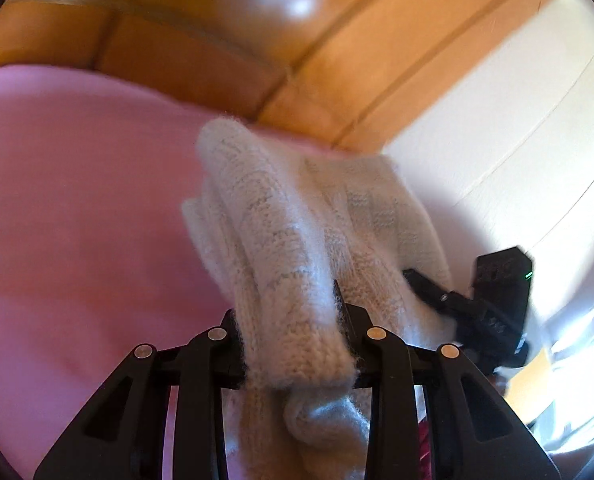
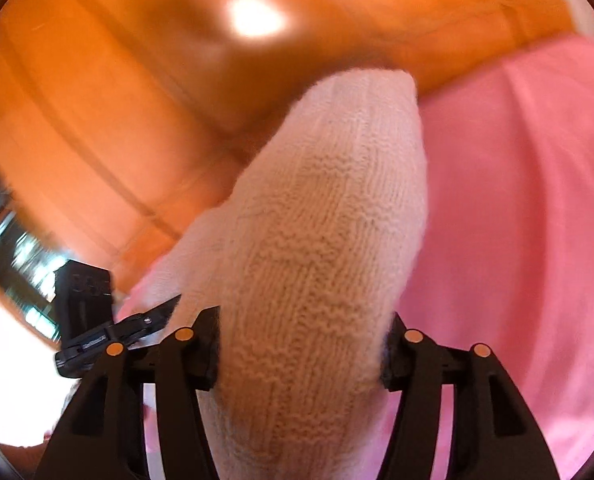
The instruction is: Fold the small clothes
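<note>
A cream knitted garment point(image 1: 297, 240) is bunched between the jaws of my left gripper point(image 1: 293, 344), which is shut on it; the fabric hangs forward and down past the fingers. In the right wrist view the same cream knit point(image 2: 329, 220) fills the gap of my right gripper point(image 2: 301, 352), whose pads press on both its sides. Both ends are lifted above a pink cloth point(image 1: 77, 220). The other gripper point(image 1: 493, 300) shows at the right of the left wrist view, and the left one point(image 2: 89, 312) at the left of the right wrist view.
The pink cloth point(image 2: 517, 220) covers the surface under both grippers. Beyond it lies an orange wooden floor point(image 2: 117, 100) with glare spots. A white wall or panel point(image 1: 517, 140) stands at the right of the left wrist view. Both pictures are motion-blurred.
</note>
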Available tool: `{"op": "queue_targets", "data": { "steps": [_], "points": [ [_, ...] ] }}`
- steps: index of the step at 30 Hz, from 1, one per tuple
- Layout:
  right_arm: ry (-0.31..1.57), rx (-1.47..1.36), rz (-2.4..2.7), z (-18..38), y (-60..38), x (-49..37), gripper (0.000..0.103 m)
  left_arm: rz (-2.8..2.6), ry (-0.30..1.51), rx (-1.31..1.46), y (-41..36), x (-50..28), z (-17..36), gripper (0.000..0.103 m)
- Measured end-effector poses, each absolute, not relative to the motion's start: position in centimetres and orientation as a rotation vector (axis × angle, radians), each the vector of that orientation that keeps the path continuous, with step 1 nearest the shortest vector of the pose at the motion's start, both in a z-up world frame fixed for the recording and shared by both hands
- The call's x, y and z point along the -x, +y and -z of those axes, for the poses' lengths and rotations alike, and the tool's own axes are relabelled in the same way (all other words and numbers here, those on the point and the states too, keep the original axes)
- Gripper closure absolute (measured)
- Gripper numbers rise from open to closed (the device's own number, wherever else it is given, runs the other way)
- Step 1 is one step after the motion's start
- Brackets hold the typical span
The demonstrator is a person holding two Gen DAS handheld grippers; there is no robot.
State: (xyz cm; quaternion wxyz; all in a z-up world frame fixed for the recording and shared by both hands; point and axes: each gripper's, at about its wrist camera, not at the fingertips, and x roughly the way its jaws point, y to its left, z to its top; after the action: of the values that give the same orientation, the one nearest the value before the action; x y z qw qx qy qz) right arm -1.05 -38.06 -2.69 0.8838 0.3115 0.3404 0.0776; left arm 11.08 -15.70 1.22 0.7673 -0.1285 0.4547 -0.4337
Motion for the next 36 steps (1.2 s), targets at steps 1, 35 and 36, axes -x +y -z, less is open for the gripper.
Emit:
{"op": "queue_targets", "data": {
  "steps": [1,35,36],
  "points": [
    [0.751,-0.661,-0.117,4.4,-38.8,1.2,0.043,0.911,1.016,0.206,-17.3,-11.2,-0.3,0.074],
    [0.742,-0.288,0.218,4.2,-31.4,7.6,0.023,0.540,0.795,-0.186,-21.0,-2.6,-2.1,0.050],
    [0.739,-0.293,0.220,3.9,-31.4,7.7,0.023,0.538,0.786,-0.182,-21.1,-2.4,-2.3,0.045]
  ]
}}
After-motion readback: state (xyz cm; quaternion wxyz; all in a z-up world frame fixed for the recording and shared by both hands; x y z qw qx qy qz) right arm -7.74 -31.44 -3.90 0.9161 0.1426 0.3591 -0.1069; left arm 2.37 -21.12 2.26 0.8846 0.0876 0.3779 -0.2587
